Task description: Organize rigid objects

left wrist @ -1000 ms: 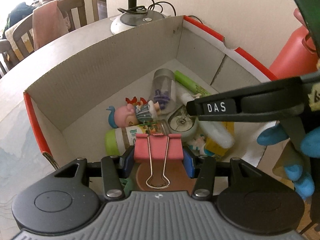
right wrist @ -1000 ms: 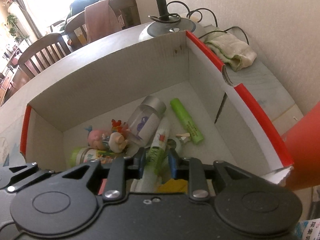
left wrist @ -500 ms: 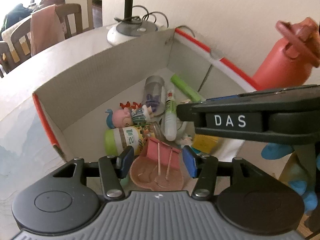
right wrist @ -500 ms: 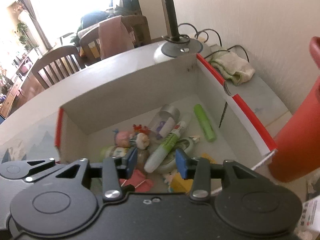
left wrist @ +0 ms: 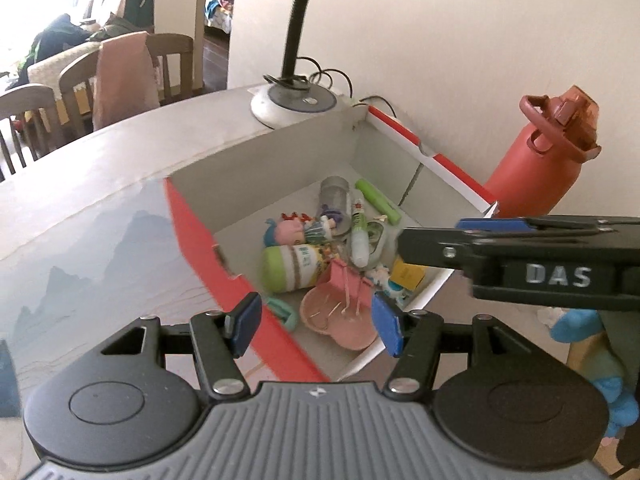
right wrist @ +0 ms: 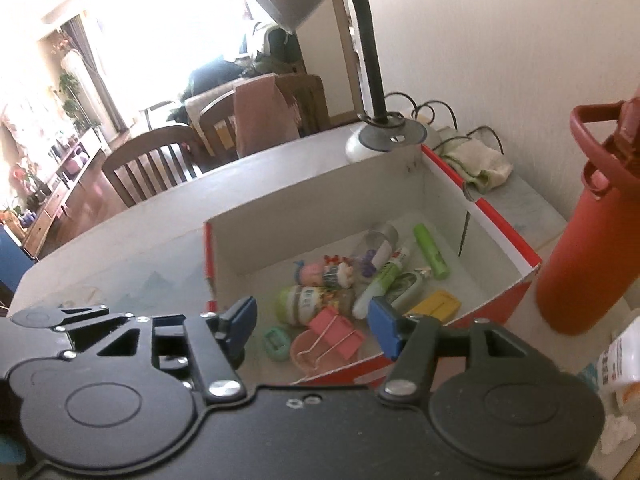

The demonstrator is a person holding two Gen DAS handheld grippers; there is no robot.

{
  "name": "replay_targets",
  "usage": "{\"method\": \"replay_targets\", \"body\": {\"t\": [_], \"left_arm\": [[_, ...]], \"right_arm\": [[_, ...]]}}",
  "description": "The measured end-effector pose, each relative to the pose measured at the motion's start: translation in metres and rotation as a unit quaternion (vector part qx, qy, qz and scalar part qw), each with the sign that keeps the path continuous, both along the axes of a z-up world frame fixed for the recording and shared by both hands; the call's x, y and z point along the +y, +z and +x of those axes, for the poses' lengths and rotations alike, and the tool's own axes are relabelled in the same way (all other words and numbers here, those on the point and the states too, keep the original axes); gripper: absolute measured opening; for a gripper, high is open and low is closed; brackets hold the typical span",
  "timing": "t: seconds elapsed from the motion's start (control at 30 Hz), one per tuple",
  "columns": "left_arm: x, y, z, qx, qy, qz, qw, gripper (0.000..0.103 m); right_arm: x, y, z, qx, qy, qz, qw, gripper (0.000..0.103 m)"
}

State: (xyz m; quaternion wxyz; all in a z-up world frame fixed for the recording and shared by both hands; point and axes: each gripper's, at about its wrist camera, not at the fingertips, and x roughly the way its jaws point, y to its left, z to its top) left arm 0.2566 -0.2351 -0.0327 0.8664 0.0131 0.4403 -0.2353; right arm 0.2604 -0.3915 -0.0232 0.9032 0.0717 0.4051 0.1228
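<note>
Left wrist view: the left gripper [left wrist: 316, 326] is seen above the near edge of a red-and-white cardboard box [left wrist: 192, 232], its blue pads apart and the jaws opening, nothing pressed between them. Inside the box a pink binder clip [left wrist: 346, 280] is found lying on a pink shallow dish [left wrist: 344, 322] at the near end — free of both tools. Farther in, a green-capped bottle [left wrist: 292, 266] lies on its side, a small doll [left wrist: 300, 230] beyond it, then a clear vial [left wrist: 334, 200], a white glue tube [left wrist: 360, 232] and a green marker [left wrist: 378, 200] toward the far right. The right gripper [right wrist: 312, 326] is viewed from its own camera over the same near edge, jaws opening and empty; from the left view only its black body marked "DAS" is seen at right. A yellow block [right wrist: 436, 304] lies near the box's right wall. A red water bottle [right wrist: 592, 240] stands just outside the box to the right, a desk lamp [left wrist: 294, 100] beyond the far wall — all on a pale table [left wrist: 80, 208].
</note>
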Motion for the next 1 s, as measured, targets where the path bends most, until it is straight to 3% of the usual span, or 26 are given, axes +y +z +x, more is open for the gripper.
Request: {"method": "replay_targets", "body": {"t": [0.2,0.3,0.63,1.0], "left_arm": [[0.025,0.015,-0.020,-0.016,-0.005,-0.010,0.9998,0.060],[0.035,0.021,-0.031,-0.028,-0.004,-0.014,0.9995,0.069],[0.068,0.038,-0.061,-0.045,-0.001,-0.044,0.9980,0.079],[0.078,0.053,-0.088,-0.065,-0.010,-0.059,0.9961,0.090]], "right_arm": [[0.008,0.012,-0.032,-0.026,0.005,0.010,1.000,0.070],[0.012,0.018,-0.048,-0.042,0.010,0.014,0.999,0.075],[0.020,0.031,-0.100,-0.099,0.006,0.018,0.995,0.097],[0.035,0.035,-0.134,-0.134,-0.005,0.006,0.991,0.102]]}}
